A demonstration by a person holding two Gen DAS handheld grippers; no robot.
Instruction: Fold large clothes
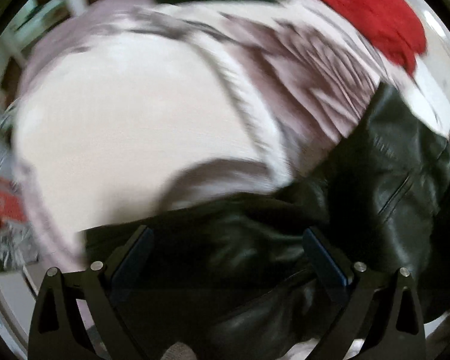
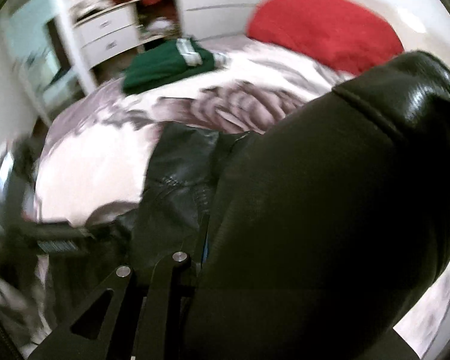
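Observation:
A black leather jacket (image 1: 375,180) lies crumpled on the bed, under and ahead of my left gripper (image 1: 228,255). That gripper's fingers stand wide apart, open, with the jacket's folds below them and not pinched. In the right wrist view my right gripper (image 2: 207,234) is shut on the black leather jacket (image 2: 315,195). A big lifted fold drapes over and hides its right finger. Only its left finger (image 2: 177,270) shows. Both views are motion-blurred.
The bed cover (image 1: 120,120) is pale pink with a grey pattern. A folded green garment (image 2: 168,66) lies at its far side and a red cushion or cloth (image 2: 324,27) at the far right. White drawers (image 2: 108,33) stand beyond the bed.

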